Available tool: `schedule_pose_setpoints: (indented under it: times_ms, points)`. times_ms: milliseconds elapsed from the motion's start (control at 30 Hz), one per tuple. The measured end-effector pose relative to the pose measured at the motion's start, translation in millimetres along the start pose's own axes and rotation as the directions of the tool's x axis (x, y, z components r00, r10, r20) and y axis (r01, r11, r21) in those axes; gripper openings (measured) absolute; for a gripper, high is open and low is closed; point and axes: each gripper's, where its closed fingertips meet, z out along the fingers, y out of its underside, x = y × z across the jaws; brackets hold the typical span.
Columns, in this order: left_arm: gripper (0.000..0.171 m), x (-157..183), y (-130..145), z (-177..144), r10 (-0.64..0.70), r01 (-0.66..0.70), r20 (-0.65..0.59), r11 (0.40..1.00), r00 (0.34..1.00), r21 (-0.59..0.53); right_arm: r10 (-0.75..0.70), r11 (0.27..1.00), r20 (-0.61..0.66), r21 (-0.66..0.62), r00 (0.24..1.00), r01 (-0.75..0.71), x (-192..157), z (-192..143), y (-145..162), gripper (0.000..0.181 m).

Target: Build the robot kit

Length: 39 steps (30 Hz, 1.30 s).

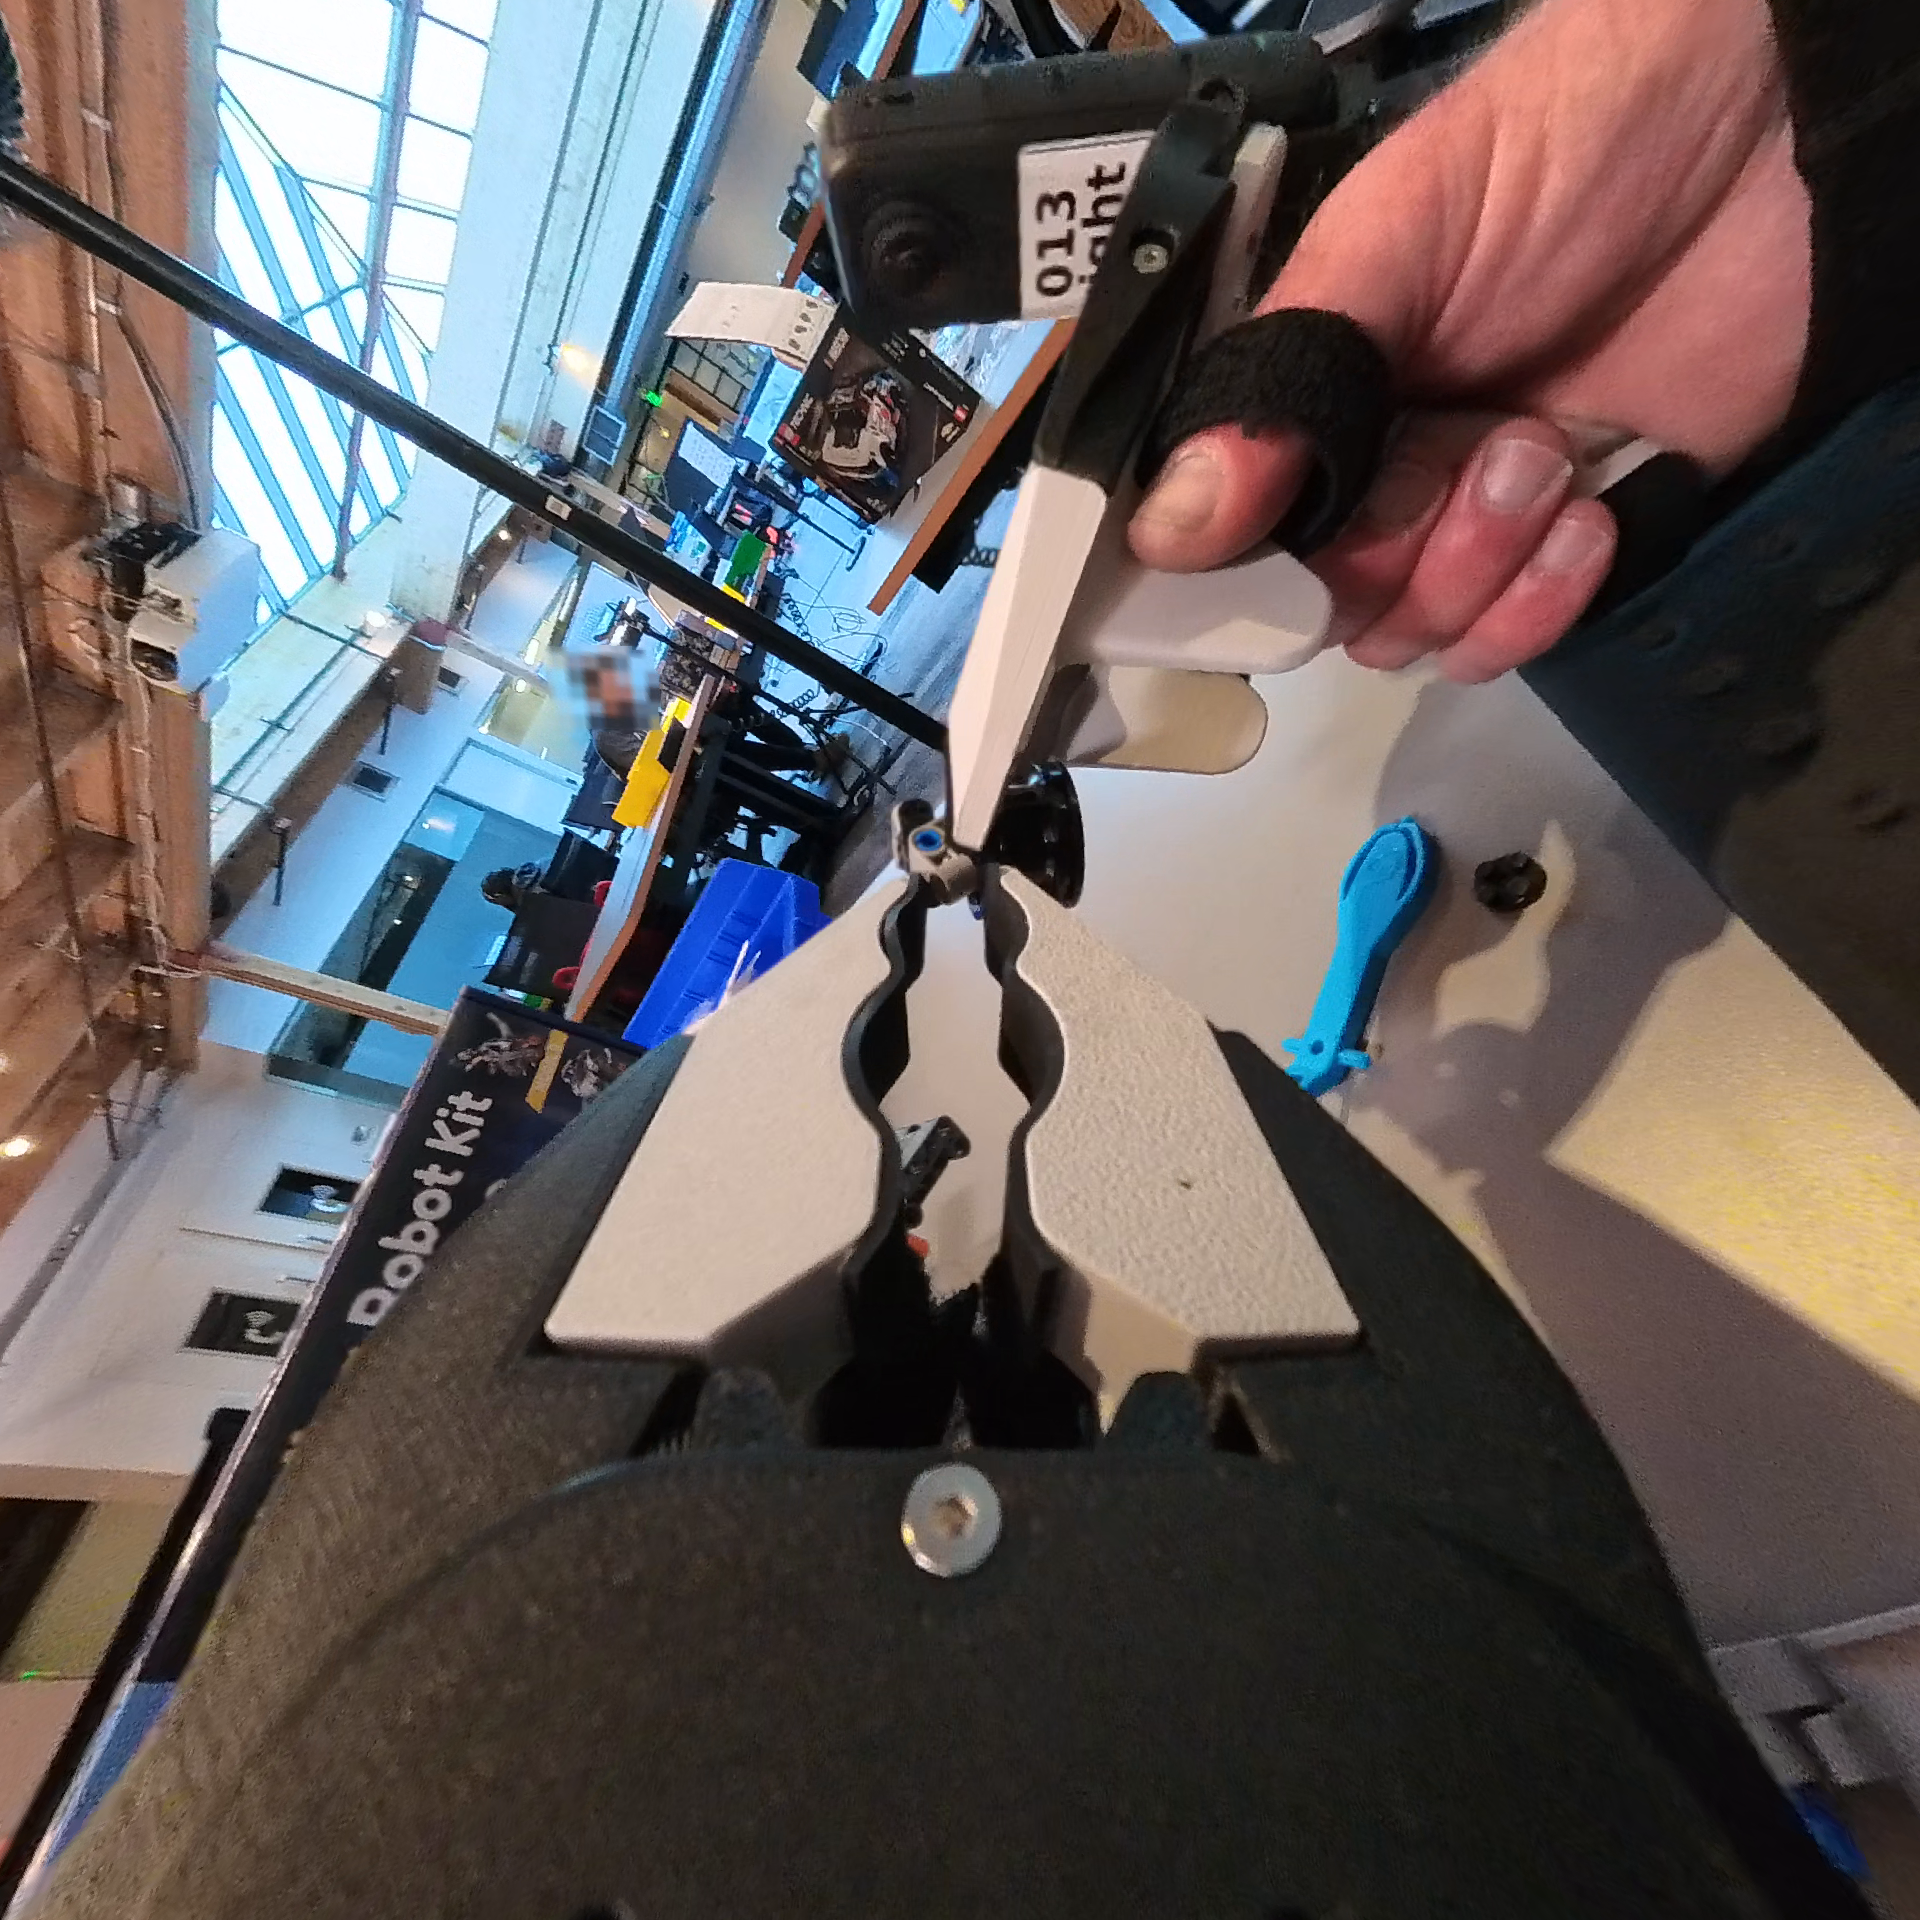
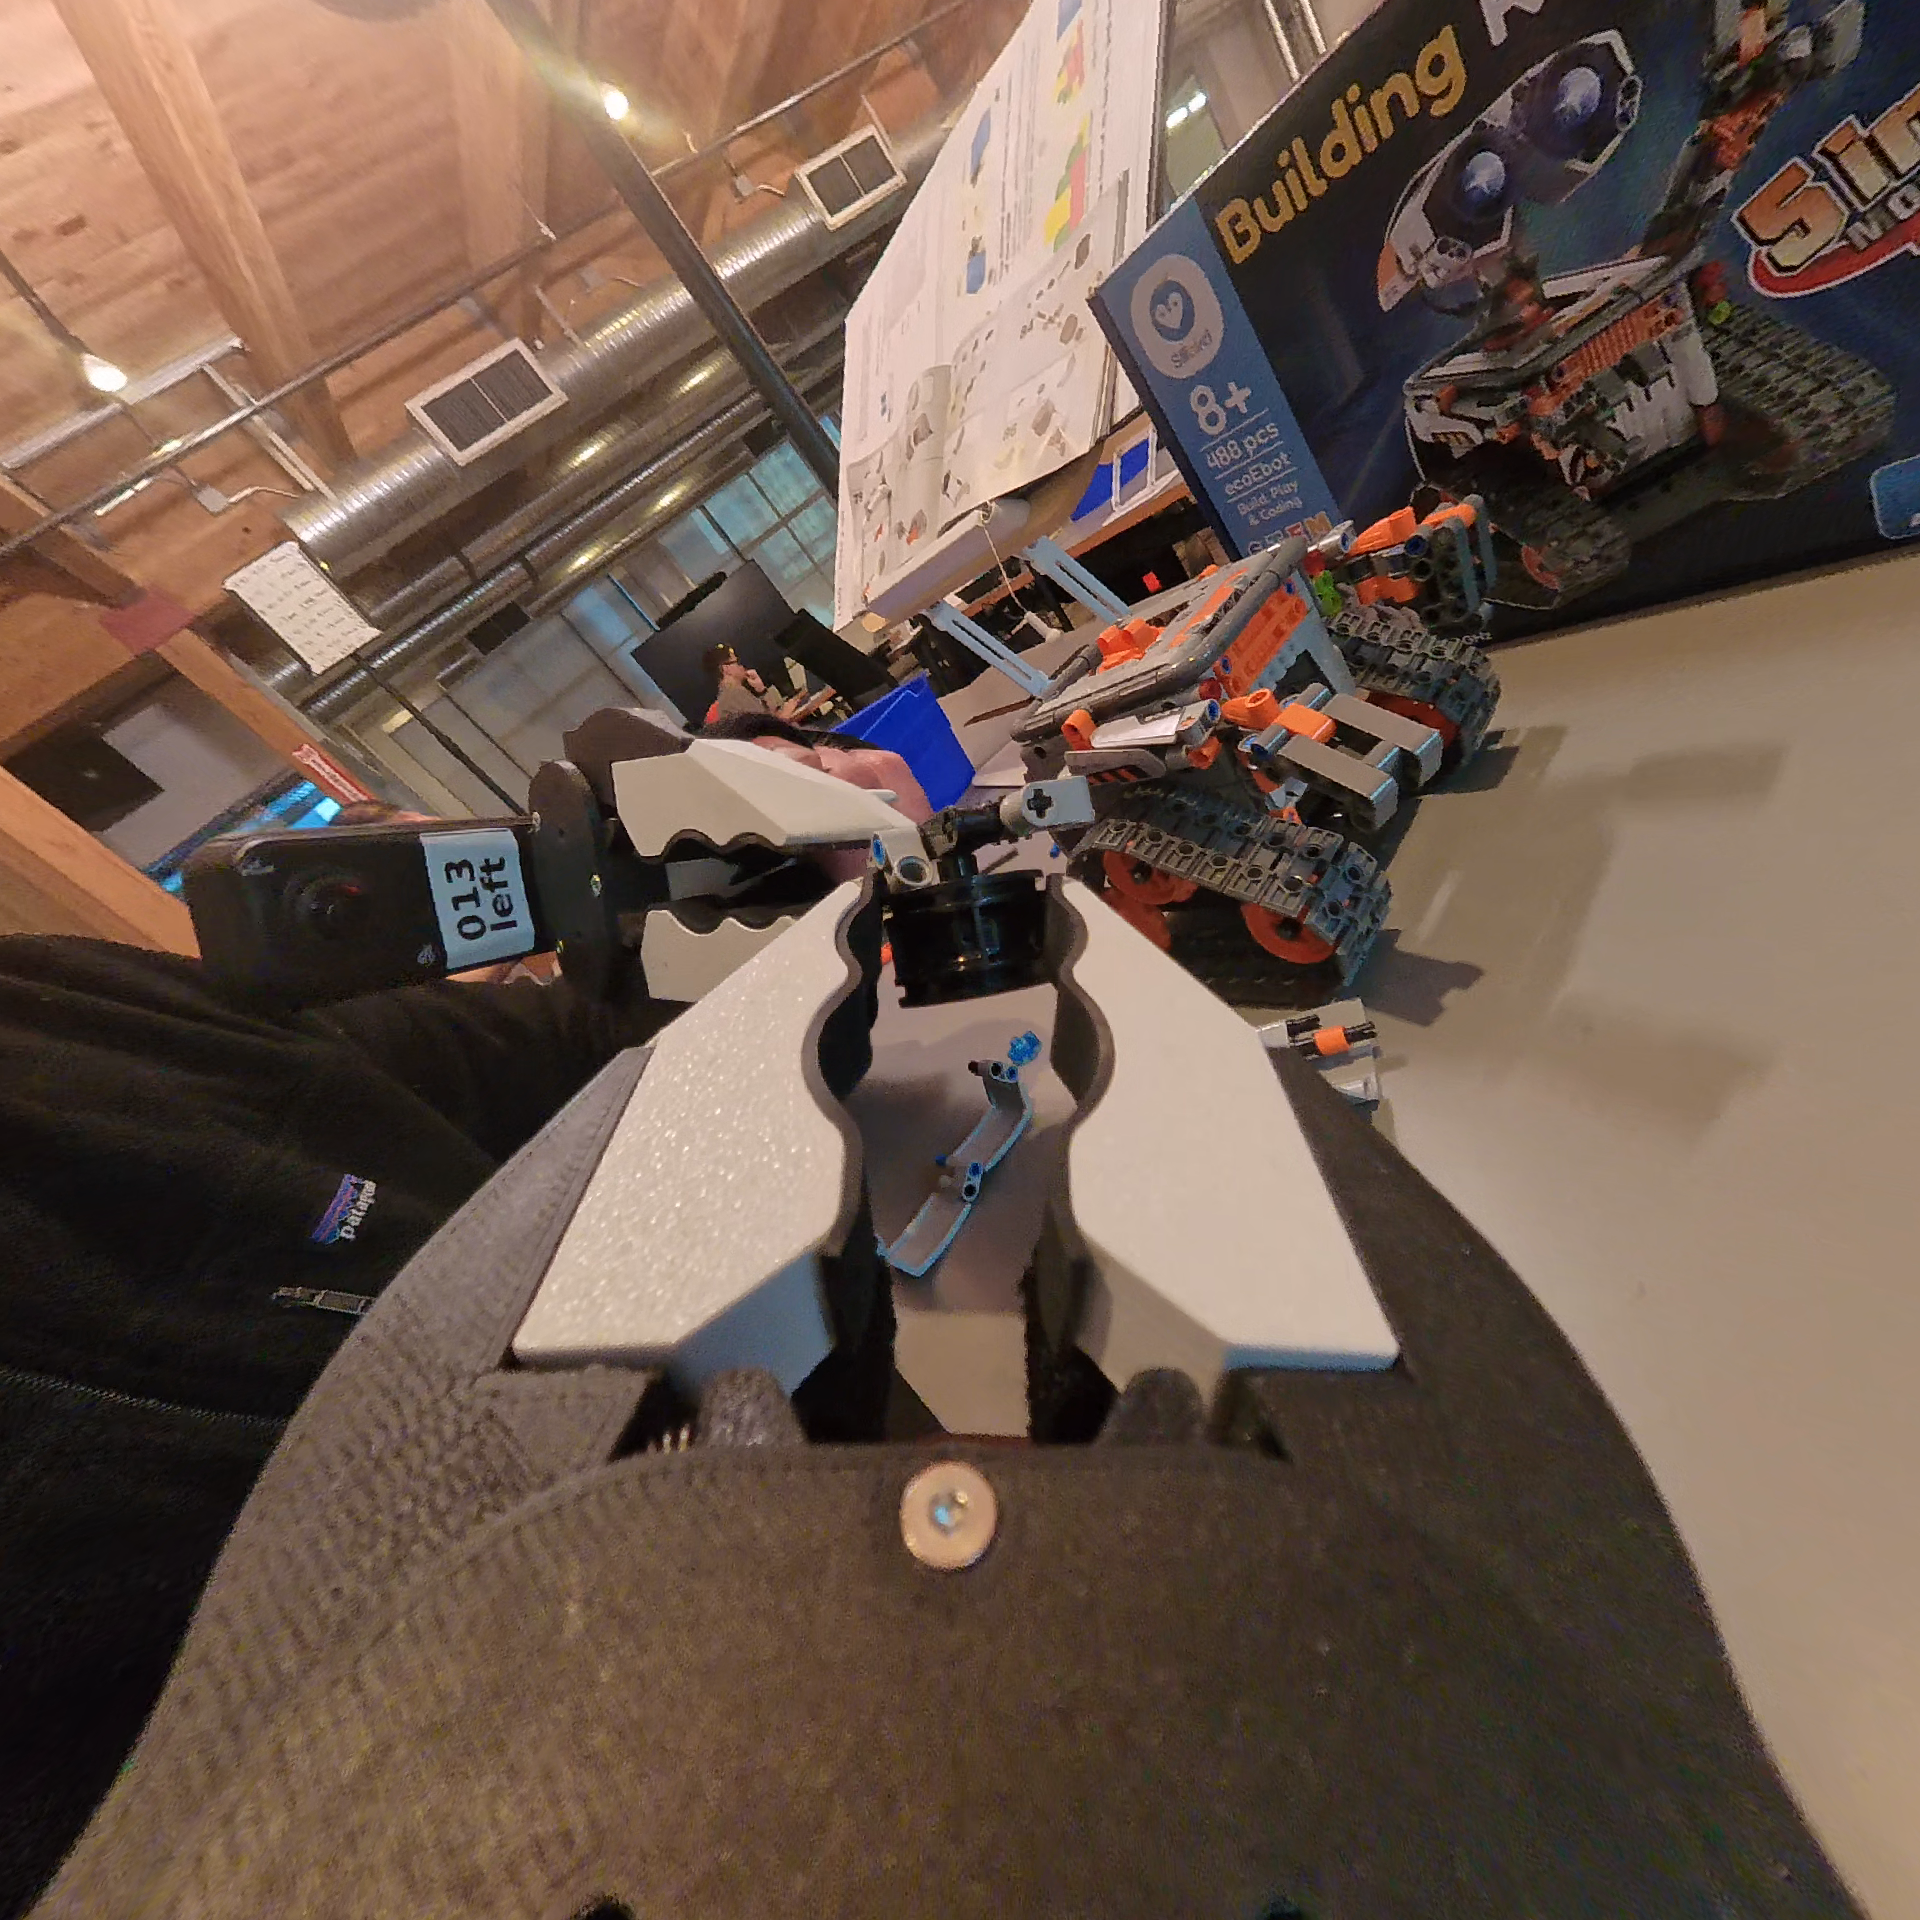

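Note:
My left gripper (image 1: 948, 888) is shut on a small grey connector piece (image 1: 933, 854) that has a blue pin in it. My right gripper (image 2: 961, 914) is shut on a black wheel hub (image 2: 966, 940). The two are held together in the air above the table. In the left wrist view the right gripper (image 1: 1013, 826), held by a person's hand (image 1: 1455, 416), comes in from above with the wheel hub (image 1: 1044, 831) right behind the connector. In the right wrist view the left gripper (image 2: 871, 852) comes in from the left and holds the connector (image 2: 902, 860) on top of the hub, joined to a black axle (image 2: 977, 821).
A tracked grey and orange brick robot (image 2: 1247, 790) stands on the pale table (image 2: 1662, 1039) before a kit box (image 2: 1558, 260) and an instruction sheet (image 2: 997, 312). A curved grey piece (image 2: 961, 1174) lies below. A blue tool (image 1: 1361, 935) and small black part (image 1: 1509, 881) lie nearby. Left and right tips are no more than a few centimetres apart.

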Motion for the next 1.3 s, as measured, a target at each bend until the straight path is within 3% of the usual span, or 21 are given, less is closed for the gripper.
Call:
schedule_pose_setpoints:
  times_ms: [67,333,533,733,933,1167,1300]
  points:
    - [0.007,1.7,3.8,1.1,0.003,-0.003,-0.006,1.0,1.0,-0.018,-0.032,0.999,-0.035,-0.017,0.999,0.032,2.9,0.7,1.7,0.029]
    - [0.005,-16.1,-3.1,-4.9,-0.23,0.229,-0.006,0.971,0.973,0.071,-0.159,0.985,-0.042,0.054,0.986,0.161,-7.6,-0.5,-3.3,0.037]
    - [0.005,-14.1,-10.4,-5.9,-0.224,0.223,0.0,0.97,0.975,0.091,-0.207,0.976,-0.031,0.063,0.978,0.208,-13.7,-0.1,-5.4,0.031]
    - [0.005,-13.2,-12.0,-5.1,-0.335,0.343,-0.089,0.934,0.938,0.098,-0.259,0.965,-0.056,0.016,0.964,0.26,-11.8,-1.1,-2.7,0.03]
    - [0.008,-8.5,-12.9,-3.1,-0.194,0.196,-0.028,0.975,0.981,0.104,-0.243,0.97,-0.082,-0.043,0.967,0.24,-5.4,2.7,4.5,0.03]
    - [0.0,-9.2,-7.8,-2.3,-0.175,0.177,-0.025,0.981,0.984,0.086,-0.28,0.96,-0.132,-0.057,0.951,0.275,-0.3,0.8,5.3,0.03]
    - [0.012,-7.5,-13.4,-4.4,-0.13,0.133,-0.034,0.987,0.991,0.096,-0.345,0.938,-0.19,-0.103,0.919,0.331,5.8,-2.6,5.1,0.03]
